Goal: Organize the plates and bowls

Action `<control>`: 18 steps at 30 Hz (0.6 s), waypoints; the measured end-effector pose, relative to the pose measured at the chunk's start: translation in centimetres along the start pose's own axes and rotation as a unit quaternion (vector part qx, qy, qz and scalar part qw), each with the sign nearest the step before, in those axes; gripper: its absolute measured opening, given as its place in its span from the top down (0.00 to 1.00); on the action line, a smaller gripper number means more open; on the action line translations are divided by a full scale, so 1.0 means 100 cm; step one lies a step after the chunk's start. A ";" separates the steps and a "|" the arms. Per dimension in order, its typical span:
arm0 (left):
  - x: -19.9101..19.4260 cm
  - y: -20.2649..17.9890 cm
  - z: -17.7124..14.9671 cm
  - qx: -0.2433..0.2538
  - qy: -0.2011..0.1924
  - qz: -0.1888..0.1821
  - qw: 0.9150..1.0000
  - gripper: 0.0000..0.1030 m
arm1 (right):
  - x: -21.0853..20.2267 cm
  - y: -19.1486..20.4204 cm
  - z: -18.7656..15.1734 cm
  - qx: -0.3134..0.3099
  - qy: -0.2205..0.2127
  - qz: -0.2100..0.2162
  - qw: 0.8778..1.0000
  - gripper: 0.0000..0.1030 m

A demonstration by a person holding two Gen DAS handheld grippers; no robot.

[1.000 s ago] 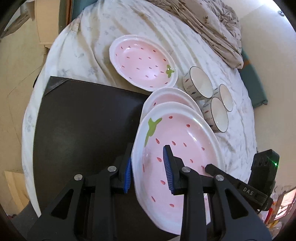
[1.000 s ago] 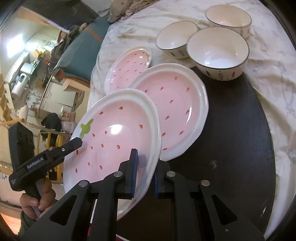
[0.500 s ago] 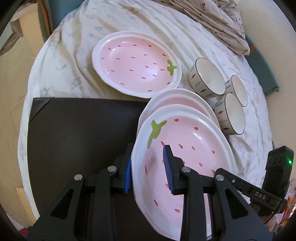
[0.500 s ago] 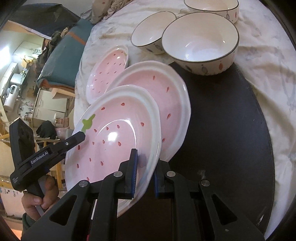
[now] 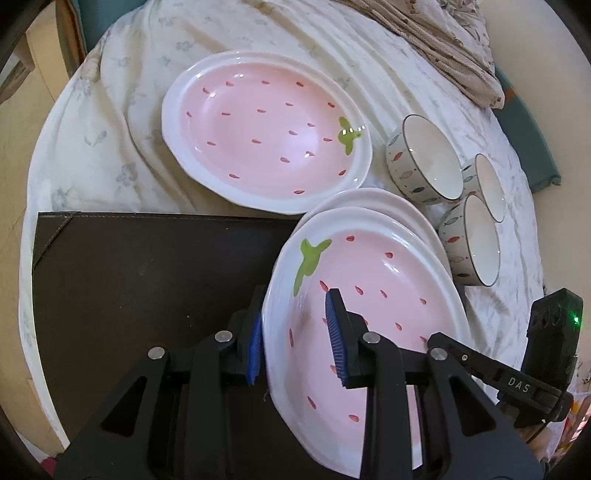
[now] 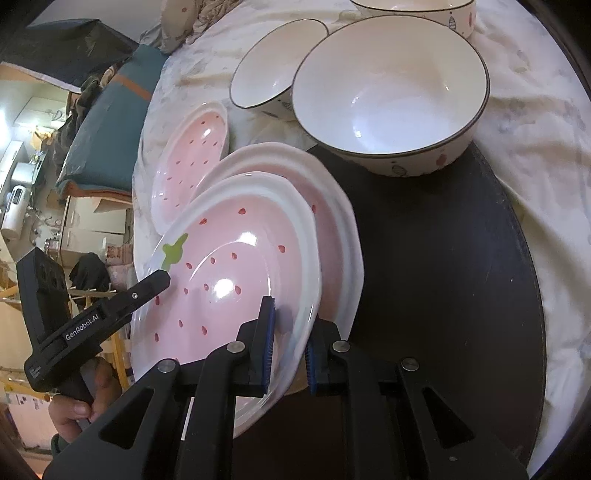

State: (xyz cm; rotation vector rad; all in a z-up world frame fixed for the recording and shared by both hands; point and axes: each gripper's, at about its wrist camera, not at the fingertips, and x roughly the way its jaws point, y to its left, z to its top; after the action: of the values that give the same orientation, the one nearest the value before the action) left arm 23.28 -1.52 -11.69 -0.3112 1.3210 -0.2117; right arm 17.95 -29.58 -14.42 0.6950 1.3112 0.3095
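Compared with a second ago, we find the held plate (image 5: 373, 295) lower and closer over the second plate (image 5: 402, 210) on the dark mat (image 5: 147, 280); far less of that lower plate's pink face shows now, and the third plate (image 5: 266, 136) and the bowls loom larger in both views. We hold the upper plate from both sides. The left gripper (image 5: 297, 345) is clamped on its near rim, one blue pad under the edge and one inside the pink well. The right gripper (image 6: 290, 347) pinches the opposite rim, its pads nearly together around the thin white edge. The third plate lies apart on the floral cloth (image 5: 110, 110), just beyond the mat. Three bowls cluster beside the plates: the large bowl (image 6: 391, 96) sits at the mat's edge, a second bowl (image 6: 273, 66) touches it, and the last bowl (image 6: 413, 11) is cut off by the frame. We cannot tell whether the held plate already touches the one beneath, since their rims overlap. A hand (image 6: 81, 402) below the left gripper is only partly visible.
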 end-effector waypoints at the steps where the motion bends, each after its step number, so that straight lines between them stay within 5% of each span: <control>1: 0.001 0.000 0.001 0.000 0.001 0.001 1.000 0.74 | 0.002 -0.001 0.001 0.001 0.003 -0.001 1.000 0.84; 18: 0.028 -0.011 -0.002 0.027 0.024 0.039 0.999 0.74 | 0.009 -0.007 0.015 0.021 -0.004 -0.009 1.000 0.83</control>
State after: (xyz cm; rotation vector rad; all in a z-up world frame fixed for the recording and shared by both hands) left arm 23.77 -3.47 -13.98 -0.2108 1.3698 -0.1899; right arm 19.43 -30.01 -15.37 0.7185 1.3191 0.2650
